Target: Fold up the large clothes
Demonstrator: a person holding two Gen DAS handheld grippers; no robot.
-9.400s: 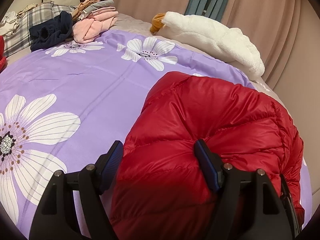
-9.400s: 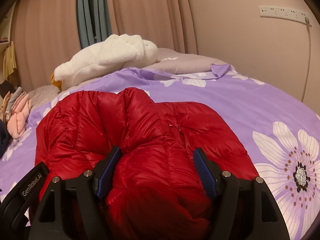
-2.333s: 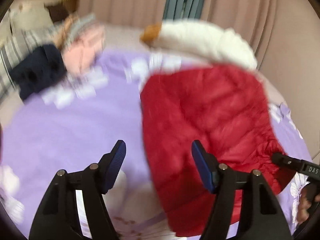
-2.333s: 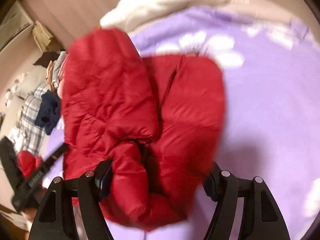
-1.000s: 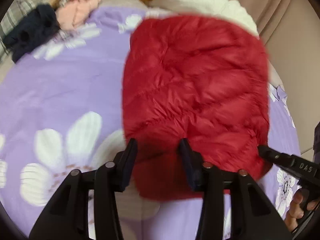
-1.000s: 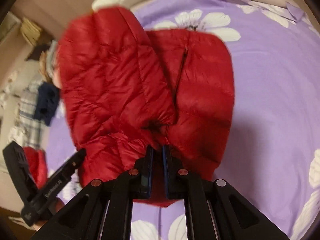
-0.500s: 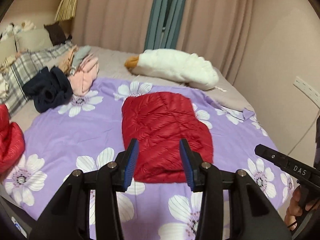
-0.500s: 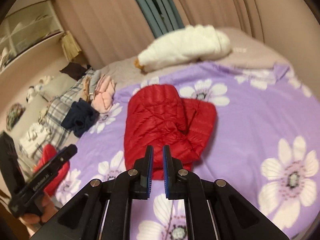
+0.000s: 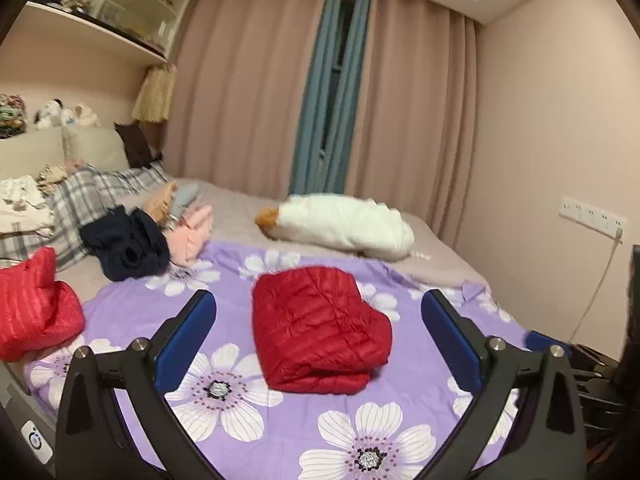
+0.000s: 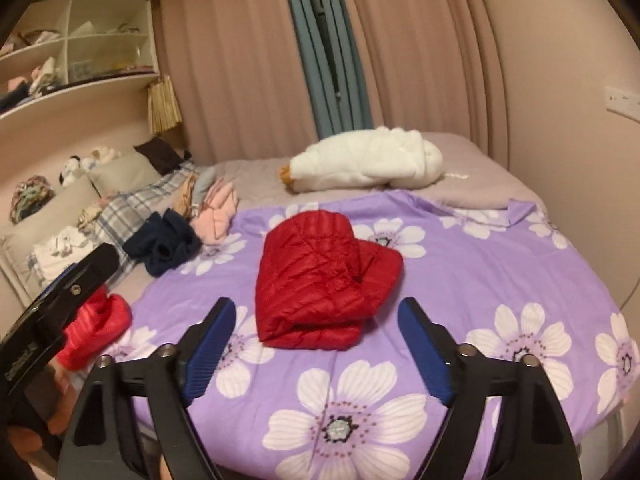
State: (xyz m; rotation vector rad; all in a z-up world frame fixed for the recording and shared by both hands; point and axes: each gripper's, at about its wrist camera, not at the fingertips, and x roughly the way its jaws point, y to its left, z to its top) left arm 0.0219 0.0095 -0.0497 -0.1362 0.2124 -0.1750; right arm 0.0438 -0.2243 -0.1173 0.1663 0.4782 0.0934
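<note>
A red puffer jacket [image 9: 320,328] lies folded into a compact bundle in the middle of the purple flowered bedspread [image 9: 248,420]; it also shows in the right wrist view [image 10: 324,280]. My left gripper [image 9: 318,338] is open and empty, held back from the bed's near edge, well short of the jacket. My right gripper [image 10: 316,346] is open and empty too, at about the same distance. The left gripper's body [image 10: 56,300] shows at the left of the right wrist view.
A second red garment [image 9: 32,308] lies at the bed's left edge. A navy garment [image 9: 128,248], pink clothes [image 9: 192,232] and a plaid pile [image 9: 84,200] sit at the back left. A white goose plush [image 9: 344,228] lies at the back. The wall is on the right.
Both grippers opened wide and drew a little farther back from the bed. The folded jacket stays where it lay.
</note>
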